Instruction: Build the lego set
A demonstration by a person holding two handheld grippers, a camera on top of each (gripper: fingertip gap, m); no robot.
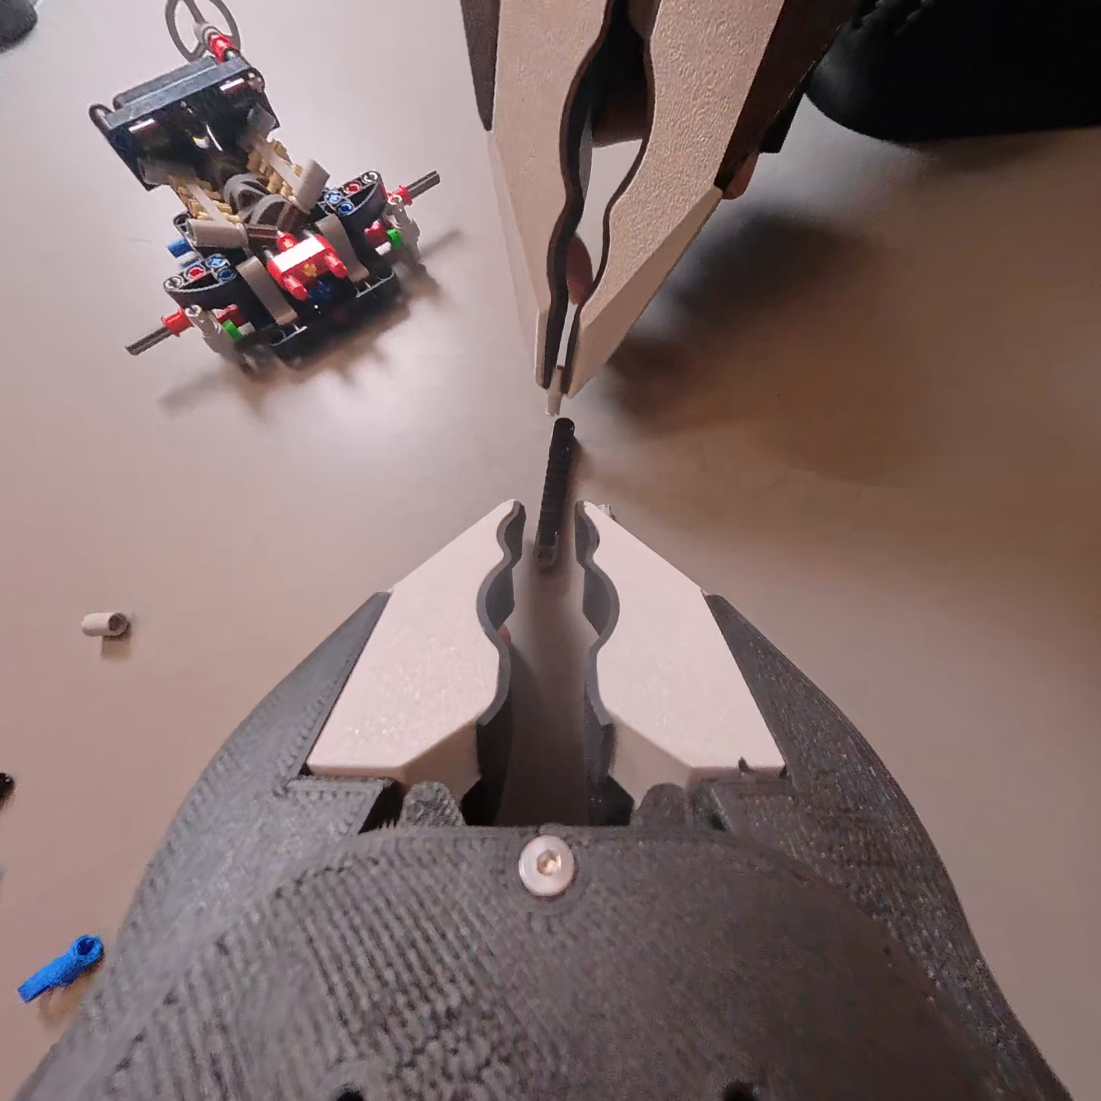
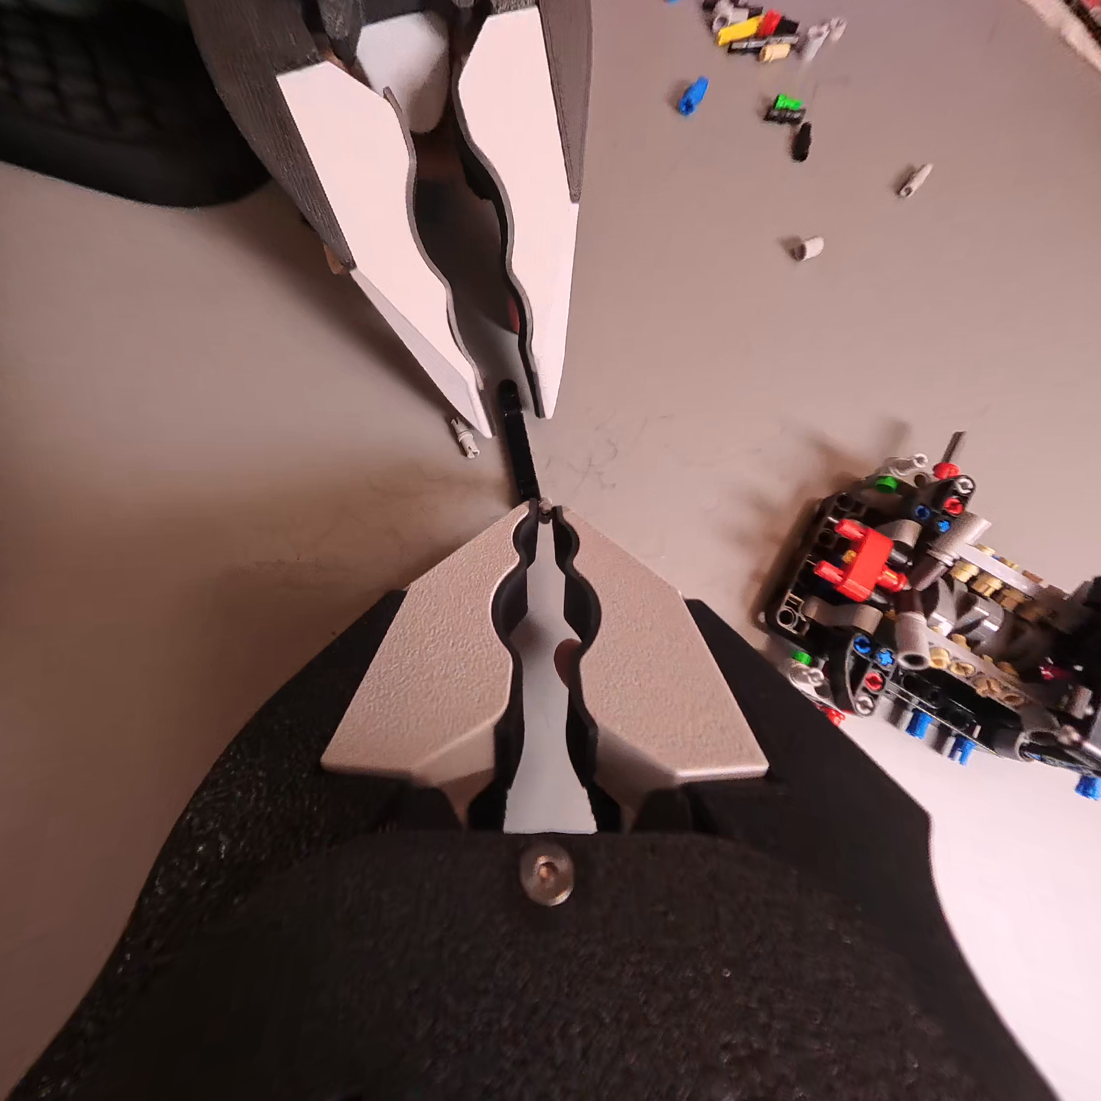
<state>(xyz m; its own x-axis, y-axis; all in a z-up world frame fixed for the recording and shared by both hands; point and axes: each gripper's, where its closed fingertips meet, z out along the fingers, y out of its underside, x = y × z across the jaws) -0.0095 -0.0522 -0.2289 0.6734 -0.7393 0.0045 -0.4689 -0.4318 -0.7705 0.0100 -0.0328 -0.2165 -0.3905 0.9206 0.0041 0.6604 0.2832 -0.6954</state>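
My left gripper [image 1: 549, 518] is closed narrowly on a black axle [image 1: 553, 476], held by its near end at the centre of the left wrist view, the rod pointing away from me. My right gripper [image 2: 542, 513] is pinched almost fully together on a small pale pin [image 2: 546, 506]; only its tip shows between my fingertips. In the left wrist view that same pin [image 1: 554, 400] pokes from the tips of the opposing gripper, just beside the free end of the axle, with a thin gap apparent. In the right wrist view the two seem to meet; I cannot tell whether they touch.

The part-built lego model [image 1: 262, 238] stands on the table [image 1: 834, 536] in the upper left of the left wrist view, well apart from both grippers; it lies at the right edge of the right wrist view [image 2: 929, 613]. Loose pieces [image 2: 768, 36] are scattered at the upper right of that view.

Assessment: the step in hand is joining pin to axle end in mid-air, a sub-assembly ahead of fitting to the model. The next move calls for keeping both parts on one line and closing the gap squarely; a slight tilt would likely make the pin slip in its shallow grip.
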